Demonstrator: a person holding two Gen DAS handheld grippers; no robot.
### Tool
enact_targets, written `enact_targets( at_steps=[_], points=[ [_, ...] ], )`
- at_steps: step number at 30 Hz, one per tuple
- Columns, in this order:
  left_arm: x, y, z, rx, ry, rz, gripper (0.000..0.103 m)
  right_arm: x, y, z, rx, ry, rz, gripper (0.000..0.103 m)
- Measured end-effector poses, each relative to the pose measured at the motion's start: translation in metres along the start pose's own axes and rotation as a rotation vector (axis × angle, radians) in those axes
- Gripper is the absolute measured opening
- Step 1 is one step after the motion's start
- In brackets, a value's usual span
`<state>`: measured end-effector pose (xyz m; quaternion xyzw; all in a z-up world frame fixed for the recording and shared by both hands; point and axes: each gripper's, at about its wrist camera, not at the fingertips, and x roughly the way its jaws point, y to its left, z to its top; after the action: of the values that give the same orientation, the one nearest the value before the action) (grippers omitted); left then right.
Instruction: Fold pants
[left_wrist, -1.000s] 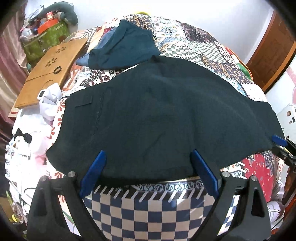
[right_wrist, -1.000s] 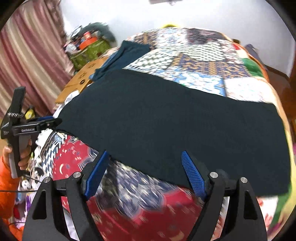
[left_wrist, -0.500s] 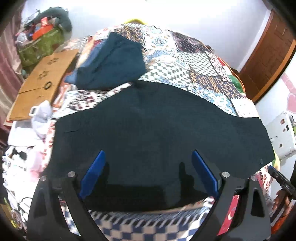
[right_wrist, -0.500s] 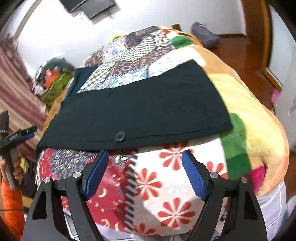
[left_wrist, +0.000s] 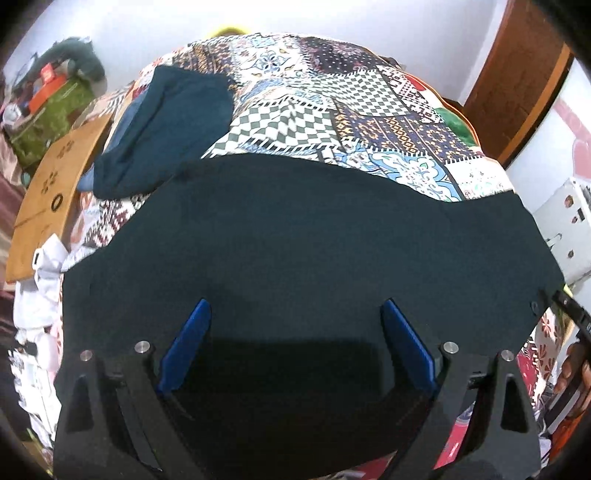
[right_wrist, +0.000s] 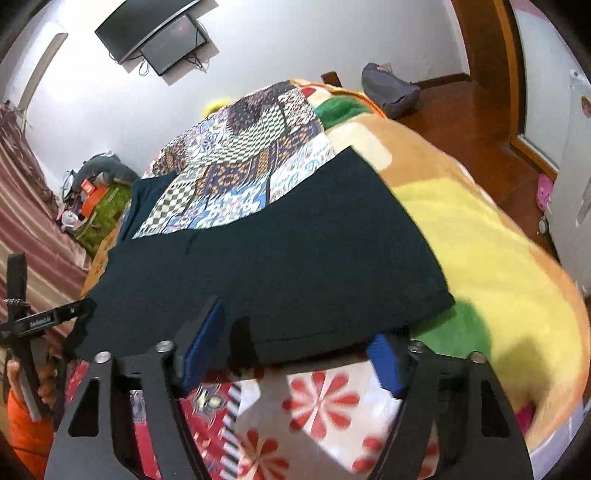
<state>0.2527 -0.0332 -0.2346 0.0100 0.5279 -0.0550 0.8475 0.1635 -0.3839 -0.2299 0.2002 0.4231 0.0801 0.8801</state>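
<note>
1. The dark pants (right_wrist: 280, 251) lie spread flat across the patchwork bedspread (right_wrist: 243, 162), their near hem edge passing between the blue pads of the right gripper (right_wrist: 295, 347).
2. The right gripper's jaws are closing around that hem; the pads do not yet look pressed on the cloth.
3. The left gripper (left_wrist: 295, 343) hovers with jaws wide apart and empty, the pants directly below and ahead of it.
4. To grip well, I would take every layer at the hem, not just the top one.
5. The left should pinch the same edge, so the fold lifts evenly.
</note>
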Motion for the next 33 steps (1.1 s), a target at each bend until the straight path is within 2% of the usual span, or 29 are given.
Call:
enact_targets(
  at_steps=[1,4,6,8,10,13,16,19,20,21,23,27,32,33],
  points=[
    [0.001,-0.004,0.002,0.012,-0.002,0.007,0.095,0.0,0.0,0.002,-0.014,-0.011,-0.005,0.061],
    [0.002,-0.017,0.011,0.046,-0.017,0.026,0.095,0.001,-0.002,0.012,-0.049,-0.039,-0.019,0.045],
    [0.001,-0.022,0.016,0.055,-0.027,0.024,0.095,0.002,-0.007,0.019,-0.046,-0.046,-0.021,0.025],
    [0.001,-0.025,0.021,0.054,-0.031,0.017,0.095,0.004,-0.014,0.026,-0.033,-0.045,-0.016,0.01],
    [0.002,-0.028,0.027,0.048,-0.034,0.009,0.095,0.005,-0.021,0.031,-0.016,-0.046,0.007,0.009],
    [0.004,-0.034,0.033,0.048,-0.039,0.004,0.095,0.006,-0.024,0.036,-0.033,-0.043,-0.007,0.006],
    [0.003,-0.038,0.034,0.054,-0.045,-0.001,0.095,0.003,-0.026,0.037,-0.002,-0.031,0.01,0.006],
    [0.004,-0.041,0.033,0.061,-0.049,-0.004,0.095,0.001,-0.03,0.03,0.071,0.038,0.026,0.01],
    [0.004,-0.041,0.032,0.062,-0.049,-0.006,0.095,0.001,-0.031,0.028,0.095,0.062,0.029,0.015],
    [0.005,-0.04,0.031,0.06,-0.046,-0.01,0.095,0.001,-0.032,0.023,0.122,0.087,0.051,0.027],
    [0.008,-0.04,0.029,0.057,-0.038,-0.019,0.095,-0.003,-0.03,0.014,0.157,0.097,0.103,0.041],
    [0.012,-0.036,0.025,0.05,-0.027,-0.033,0.095,-0.004,-0.014,0.006,0.104,0.102,0.1,0.058],
    [0.011,-0.032,0.021,0.032,-0.031,-0.045,0.095,0.016,-0.013,0.02,0.081,0.061,0.066,0.058],
    [0.009,-0.03,0.02,0.027,-0.034,-0.048,0.095,0.02,-0.018,0.025,0.093,0.041,0.054,0.055]
  ],
)
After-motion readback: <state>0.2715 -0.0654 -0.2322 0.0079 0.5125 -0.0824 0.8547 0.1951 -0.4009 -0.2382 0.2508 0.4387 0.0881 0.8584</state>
